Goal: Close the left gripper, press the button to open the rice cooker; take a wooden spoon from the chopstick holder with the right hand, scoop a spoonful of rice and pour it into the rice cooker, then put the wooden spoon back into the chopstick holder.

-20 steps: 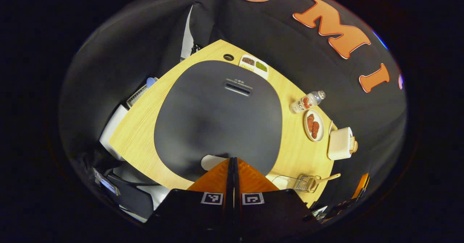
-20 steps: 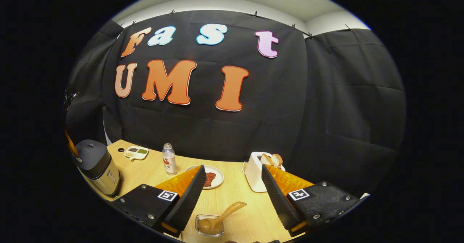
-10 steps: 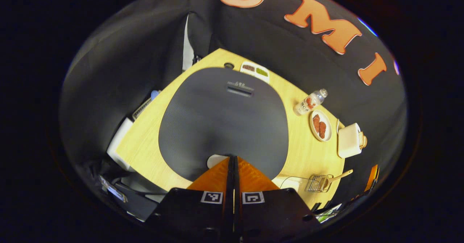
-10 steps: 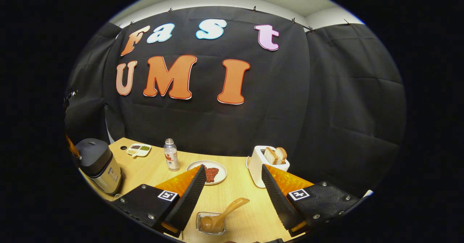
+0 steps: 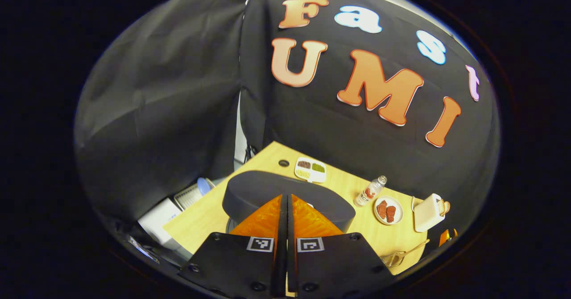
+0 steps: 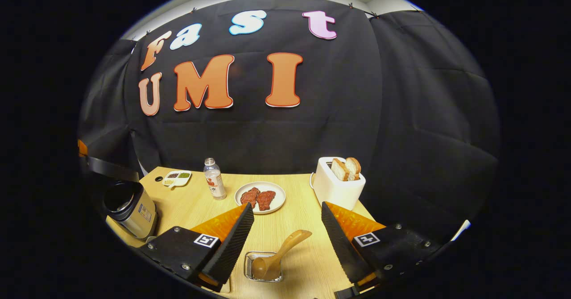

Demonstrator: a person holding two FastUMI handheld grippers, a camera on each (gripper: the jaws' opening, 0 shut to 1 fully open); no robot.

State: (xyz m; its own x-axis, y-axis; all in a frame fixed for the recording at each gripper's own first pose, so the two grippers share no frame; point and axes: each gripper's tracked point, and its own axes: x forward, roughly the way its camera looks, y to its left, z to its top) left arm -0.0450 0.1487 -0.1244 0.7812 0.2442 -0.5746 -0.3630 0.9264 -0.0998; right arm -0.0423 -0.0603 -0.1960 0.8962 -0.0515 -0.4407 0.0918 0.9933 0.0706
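Rice cooker [image 6: 129, 207] lid raised, left gripper [image 5: 286, 201] closed

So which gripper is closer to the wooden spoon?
Right. The right gripper hangs open just above the wooden spoon in its holder; the left gripper is shut over by the rice cooker.

Toaster [image 6: 337, 186] white; rice cooker [image 6: 129, 206] silver, dark lid; table [image 6: 294, 227] light wood-grain.
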